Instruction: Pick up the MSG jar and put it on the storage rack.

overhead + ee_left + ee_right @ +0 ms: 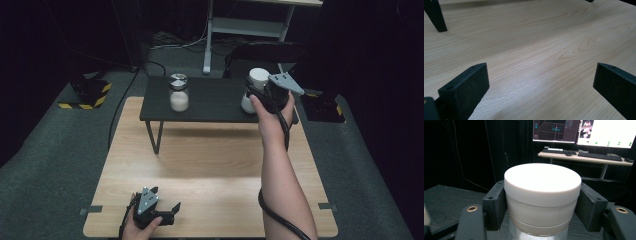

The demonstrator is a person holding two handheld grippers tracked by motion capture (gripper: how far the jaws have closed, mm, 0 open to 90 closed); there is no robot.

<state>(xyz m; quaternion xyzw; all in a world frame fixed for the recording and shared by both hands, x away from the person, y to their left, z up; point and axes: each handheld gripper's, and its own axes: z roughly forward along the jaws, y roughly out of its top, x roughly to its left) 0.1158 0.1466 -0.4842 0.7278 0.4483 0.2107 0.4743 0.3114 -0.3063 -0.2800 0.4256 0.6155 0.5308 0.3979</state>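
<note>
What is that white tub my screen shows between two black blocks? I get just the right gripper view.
Observer: It's a white-lidded jar standing at the right end of a low black table; the right gripper is shut on its lid.
Operator: Is anything else on that table?
Observer: Yes, a glass jar with a metal lid, part full of white powder, toward the left end.
Operator: And the other hand?
Observer: The left gripper lies on the wooden tabletop near the person, jaws open around nothing.
</note>
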